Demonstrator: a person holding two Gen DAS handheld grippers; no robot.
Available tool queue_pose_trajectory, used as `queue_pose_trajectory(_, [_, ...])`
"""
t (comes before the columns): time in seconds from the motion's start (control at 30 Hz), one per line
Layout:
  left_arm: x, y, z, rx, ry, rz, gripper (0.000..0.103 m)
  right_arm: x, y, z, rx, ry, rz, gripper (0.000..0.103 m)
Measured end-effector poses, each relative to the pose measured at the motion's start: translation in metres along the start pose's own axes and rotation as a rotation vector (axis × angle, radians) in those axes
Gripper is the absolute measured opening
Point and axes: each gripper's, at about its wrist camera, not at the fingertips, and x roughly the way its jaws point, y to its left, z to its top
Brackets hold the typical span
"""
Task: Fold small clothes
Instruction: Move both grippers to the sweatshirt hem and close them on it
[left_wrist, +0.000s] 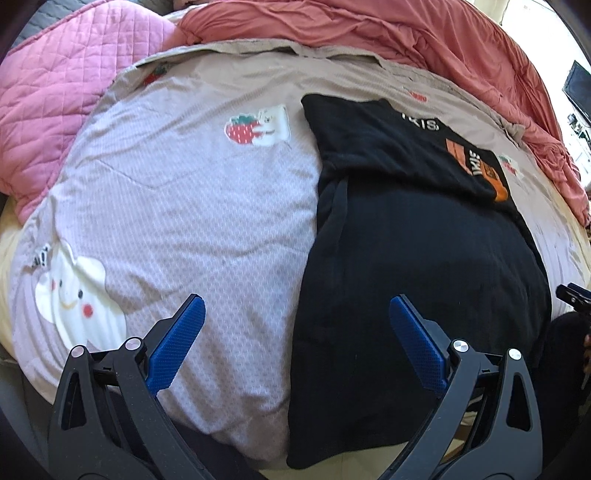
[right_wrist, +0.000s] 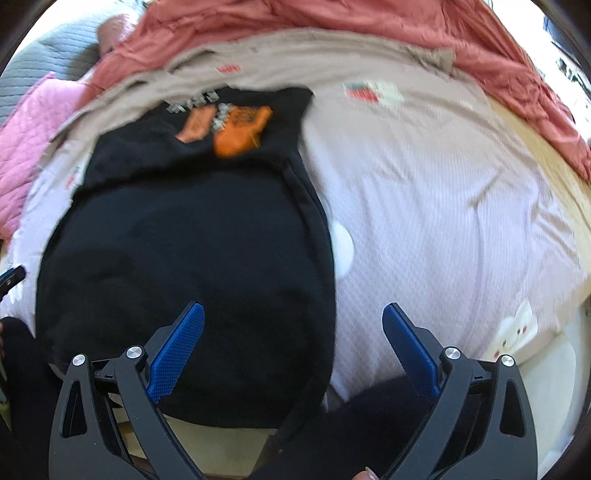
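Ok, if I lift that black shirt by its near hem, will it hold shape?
Probably not: the black shirt lies limp with soft creases, so it should droop. It looks light, being thin cloth. It may drag on the textured bedspread rather than slide.

Right wrist view smeared: orange print (right_wrist: 236, 129) on black garment (right_wrist: 184, 240) unreadable. Garment's lower edge hidden behind gripper arms. Dark object (left_wrist: 572, 293) cut off at right edge, unidentifiable.

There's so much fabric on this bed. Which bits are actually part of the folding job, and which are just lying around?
Part of the job:
black garment with orange print
left gripper, open
right gripper, open

Just lying about:
lilac cartoon bedsheet, the work surface
pink quilted blanket
salmon duvet
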Motion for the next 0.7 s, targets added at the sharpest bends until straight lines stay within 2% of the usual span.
queue_pose_trajectory(0.2, [0.005, -0.003, -0.010, 0.011, 0.034, -0.016, 0.094, 0.024, -0.005, -0.003, 0.032, 0.108, -0.011, 0.095])
queue_pose_trajectory(0.4, [0.011, -0.003, -0.015, 0.010, 0.063, -0.012, 0.093, 0.040, -0.008, -0.006, 0.050, 0.186, 0.019, 0.066])
queue_pose_trajectory(0.47, [0.014, -0.003, -0.016, 0.008, 0.077, -0.016, 0.088, 0.037, -0.004, -0.007, 0.032, 0.171, 0.045, 0.043])
queue_pose_trajectory(0.5, [0.016, -0.002, -0.017, 0.004, 0.085, -0.025, 0.087, 0.034, -0.002, -0.007, 0.022, 0.160, 0.051, 0.039])
queue_pose_trajectory(0.53, [0.017, -0.001, -0.017, 0.000, 0.093, -0.036, 0.086, 0.032, -0.001, -0.007, 0.016, 0.152, 0.055, 0.029])
queue_pose_trajectory(0.57, [0.019, -0.001, -0.018, -0.007, 0.100, -0.053, 0.083, 0.030, -0.001, -0.008, 0.015, 0.143, 0.072, 0.020])
queue_pose_trajectory(0.6, [0.020, 0.000, -0.018, -0.012, 0.104, -0.066, 0.080, 0.028, -0.002, -0.008, 0.018, 0.136, 0.087, 0.018])
queue_pose_trajectory(0.7, [0.020, -0.001, -0.020, -0.016, 0.107, -0.093, 0.059, 0.020, -0.008, -0.008, 0.048, 0.098, 0.171, 0.012])
